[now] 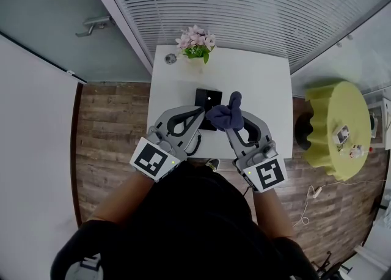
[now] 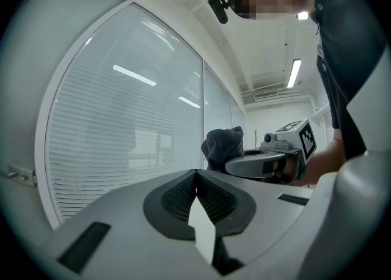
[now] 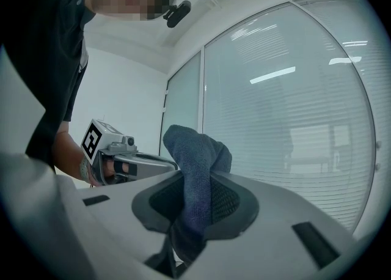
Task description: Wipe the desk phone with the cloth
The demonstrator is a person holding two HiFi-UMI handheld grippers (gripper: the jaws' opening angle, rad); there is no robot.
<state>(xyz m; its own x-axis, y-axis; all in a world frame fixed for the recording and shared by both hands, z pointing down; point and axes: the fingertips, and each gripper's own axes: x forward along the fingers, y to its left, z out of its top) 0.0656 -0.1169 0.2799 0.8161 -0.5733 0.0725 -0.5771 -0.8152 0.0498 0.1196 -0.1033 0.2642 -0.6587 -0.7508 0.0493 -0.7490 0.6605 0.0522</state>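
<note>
The black desk phone sits mid-table on the white table, partly hidden behind the grippers. My right gripper is shut on a dark blue cloth, which bunches up above its jaws. In the right gripper view the cloth stands upright, pinched in the right gripper. My left gripper is beside it on the left, shut with nothing held. Its jaws meet at the tip in the left gripper view, where the cloth also shows. Both grippers are raised over the phone.
A pot of pink flowers and a small round object stand at the table's far edge. A yellow-green round stool with small items is at the right. Glass walls with blinds lie beyond the table.
</note>
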